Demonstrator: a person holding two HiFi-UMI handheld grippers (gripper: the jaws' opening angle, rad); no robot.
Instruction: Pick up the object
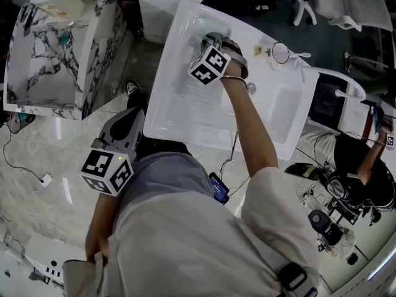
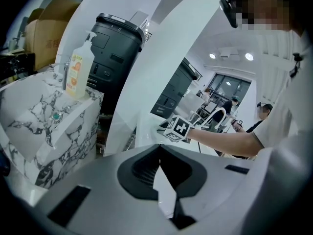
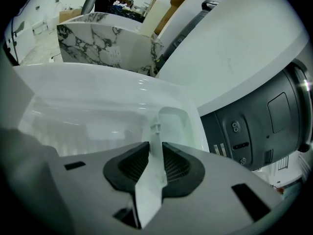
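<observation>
White basin (image 1: 185, 107) in the desk (image 1: 244, 28), head view: the right gripper (image 1: 212, 41) reaches down into the basin's far corner. The left gripper (image 1: 129, 121) is held low at the person's left side (well apart from the basin). A marble-patterned box (image 1: 37, 60) stands further left.

Left gripper view: the jaws are closed tip to tip with nothing between them. Beyond them stand the marble-patterned box, with a pump bottle (image 2: 78, 72) on top, and a dark grey machine (image 2: 115, 58).

Right gripper view: the jaws are closed on the object (image 3: 155, 143), a thin, pale, translucent piece. Both pads lie against its flat sides, and its upper end sticks out past them. The object sits within the basin, near the corner; whether it touches the basin's floor cannot be told.
</observation>
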